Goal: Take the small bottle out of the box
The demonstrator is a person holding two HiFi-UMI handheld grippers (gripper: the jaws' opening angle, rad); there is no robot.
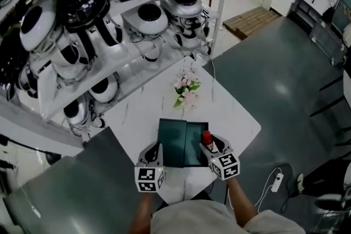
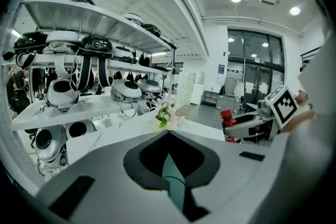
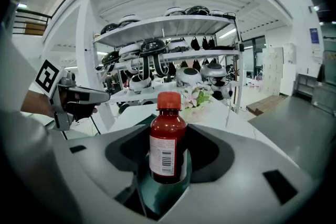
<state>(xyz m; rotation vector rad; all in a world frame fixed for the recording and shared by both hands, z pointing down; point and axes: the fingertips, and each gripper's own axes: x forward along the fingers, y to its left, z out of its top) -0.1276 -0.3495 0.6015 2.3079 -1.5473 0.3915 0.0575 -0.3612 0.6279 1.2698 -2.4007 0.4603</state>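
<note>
Grasping one small bottle [image 3: 167,139], right gripper [image 3: 168,157] fingers; left gripper [image 2: 171,165] fingers pinching one box [image 1: 173,145] wall.

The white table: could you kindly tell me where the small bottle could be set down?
Bare: right of the green box toward the table corner; left of the box; between box and flowers. Crowded: the near edge, with left gripper and right gripper.

A flower bunch [image 1: 186,87] sits at the white table's [image 1: 236,118] 12 o'clock edge. A shelving rack [image 1: 137,60] of helmets [image 1: 82,0] stands at 10 o'clock, a wooden pallet [image 1: 251,20] at 1 o'clock, a power strip [image 1: 277,181] at 4 o'clock.
</note>
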